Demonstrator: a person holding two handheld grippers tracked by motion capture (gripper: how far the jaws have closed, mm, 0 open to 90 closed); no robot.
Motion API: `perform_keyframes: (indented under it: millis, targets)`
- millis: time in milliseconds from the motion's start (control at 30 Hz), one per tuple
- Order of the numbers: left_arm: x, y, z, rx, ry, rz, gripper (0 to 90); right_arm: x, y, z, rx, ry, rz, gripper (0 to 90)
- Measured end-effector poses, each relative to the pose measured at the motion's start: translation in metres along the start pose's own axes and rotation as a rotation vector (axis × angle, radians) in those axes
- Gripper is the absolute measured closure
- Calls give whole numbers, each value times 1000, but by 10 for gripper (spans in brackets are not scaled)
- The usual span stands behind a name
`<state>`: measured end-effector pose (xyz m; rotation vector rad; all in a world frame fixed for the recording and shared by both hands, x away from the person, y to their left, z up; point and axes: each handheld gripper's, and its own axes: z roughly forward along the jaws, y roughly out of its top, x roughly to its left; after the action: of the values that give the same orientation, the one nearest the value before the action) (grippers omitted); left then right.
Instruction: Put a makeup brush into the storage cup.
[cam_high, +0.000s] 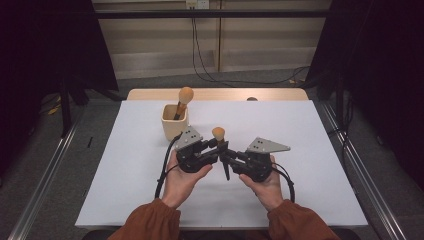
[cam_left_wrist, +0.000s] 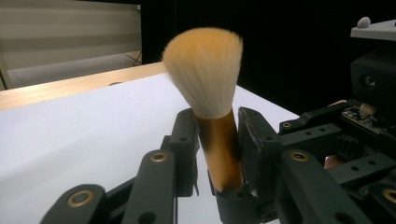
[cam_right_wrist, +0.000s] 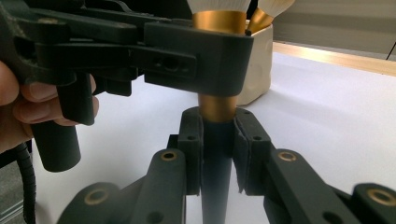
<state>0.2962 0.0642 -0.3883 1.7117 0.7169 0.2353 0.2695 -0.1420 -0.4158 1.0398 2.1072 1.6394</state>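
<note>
Right hand-held gripper (cam_right_wrist: 217, 140) clamped on brush (cam_right_wrist: 217, 105) handle, left hand-held gripper (cam_left_wrist: 219, 135) on ferrule: before release, brush to be kept upright w/ transfer towards cup (cam_high: 174, 122).

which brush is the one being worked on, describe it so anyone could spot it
On the white table, in front of the cream cup, both grippers clamp one upright makeup brush. Unlike the brush in the cup, it stands outside, gold ferrule and dark handle gripped.

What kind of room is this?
Probably a recording studio or lab: a white table ringed by black curtains, cables trailing over the floor, and a person working grippers on a makeup brush.
</note>
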Motion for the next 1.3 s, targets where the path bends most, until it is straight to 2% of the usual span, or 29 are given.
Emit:
perform_keyframes:
  millis: [300,367,500,733,867,1067,1300]
  targets:
    - [2,0,1,2,-18,-15,709,-1,-1,0,0,1,6,754]
    - [0,-1,1,-11,-17,-19,716,-1,-1,1,0,1,9,754]
    - [-2,-2,1,-13,-21,0,730,-1,-1,1,-1,-2,6,753]
    - [-2,-2,1,-6,-23,1,736,-2,-2,2,0,8,17,747]
    - [2,-2,1,-5,6,2,736,-3,-1,2,7,15,27,694]
    - [4,-1,-1,-12,6,2,736,-3,-2,2,6,23,25,662]
    - [6,0,-4,-19,5,-2,736,-4,-2,1,2,30,12,578]
